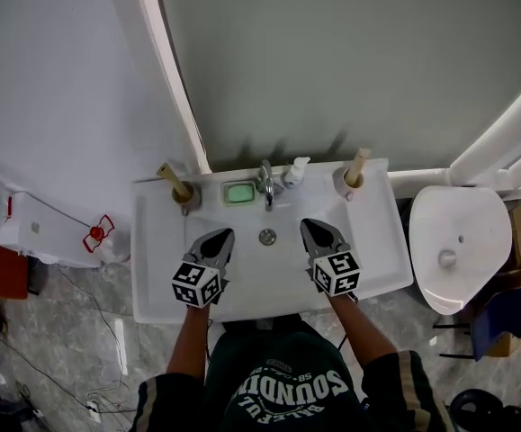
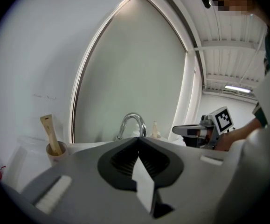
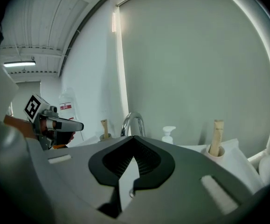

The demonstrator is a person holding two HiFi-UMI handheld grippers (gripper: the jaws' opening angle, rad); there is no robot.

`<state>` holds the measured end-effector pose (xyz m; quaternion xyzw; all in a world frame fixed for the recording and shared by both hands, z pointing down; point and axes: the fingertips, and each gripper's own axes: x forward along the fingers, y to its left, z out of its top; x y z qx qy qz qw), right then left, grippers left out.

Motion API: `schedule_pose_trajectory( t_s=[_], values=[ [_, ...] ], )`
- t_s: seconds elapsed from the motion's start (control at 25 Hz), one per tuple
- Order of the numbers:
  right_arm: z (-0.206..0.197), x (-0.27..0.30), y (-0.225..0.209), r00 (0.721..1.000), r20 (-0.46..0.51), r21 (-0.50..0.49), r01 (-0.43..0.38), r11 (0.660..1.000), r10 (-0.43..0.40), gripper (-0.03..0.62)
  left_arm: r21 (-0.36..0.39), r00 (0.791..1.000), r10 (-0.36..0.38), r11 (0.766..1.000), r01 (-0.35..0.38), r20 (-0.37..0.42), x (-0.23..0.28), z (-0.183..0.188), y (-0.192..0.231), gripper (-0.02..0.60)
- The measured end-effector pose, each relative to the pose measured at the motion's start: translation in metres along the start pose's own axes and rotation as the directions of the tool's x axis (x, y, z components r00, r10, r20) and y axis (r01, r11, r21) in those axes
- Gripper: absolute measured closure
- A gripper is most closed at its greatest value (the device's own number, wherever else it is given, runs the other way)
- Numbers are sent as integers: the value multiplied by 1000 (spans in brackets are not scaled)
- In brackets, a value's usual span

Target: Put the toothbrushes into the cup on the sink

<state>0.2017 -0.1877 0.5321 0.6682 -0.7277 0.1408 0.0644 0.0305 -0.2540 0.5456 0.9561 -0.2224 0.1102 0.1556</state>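
Both tools hang low over the sink (image 1: pixel 157 264), one on each side of the drain (image 1: pixel 267 236); the left tool (image 1: pixel 223 236) has its jaws pressed together on nothing, and the right tool (image 1: pixel 311 229) is likewise pressed together and empty. Each toothbrush already stands in a cup, so the task looks either done or set up for gathering both brushes into one cup. If a brush must move, spread the jaws before the approach; pinch the handle well above the rim; draw it out along its own lean so the light cup does not tip or slide; lower it into the other cup before letting go. The left cup (image 1: pixel 186 197), at 10 o'clock from the drain, holds the left toothbrush (image 1: pixel 172 178), which leans toward 10 o'clock. The right cup (image 1: pixel 347 184), at 2 o'clock, holds the right toothbrush (image 1: pixel 359 164), which leans toward 1 o'clock. The soap dish (image 1: pixel 239 193), at 11 o'clock beside the faucet (image 1: pixel 266 183), holds what seems to be a green bar; a pump bottle (image 1: pixel 294 171) stands at 1 o'clock.
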Motion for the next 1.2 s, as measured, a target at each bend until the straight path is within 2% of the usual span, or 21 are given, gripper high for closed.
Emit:
schedule_pose_trajectory(
  t_s=[0.36, 0.84, 1.2],
  values=[
    [17, -1, -27, 997, 46, -51, -53, 997, 55, 592, -2, 999, 41, 999, -41, -2, 22, 1, -9, 531],
    [17, 15, -38, 994, 48, -33, -93, 995, 95, 592, -12, 995, 98, 995, -98, -3, 20, 1, 2, 531],
    [21, 26, -40, 993, 56, -9, -105, 994, 106, 592, -21, 994, 106, 994, -106, -8, 21, 0, 6, 531]
  ],
)
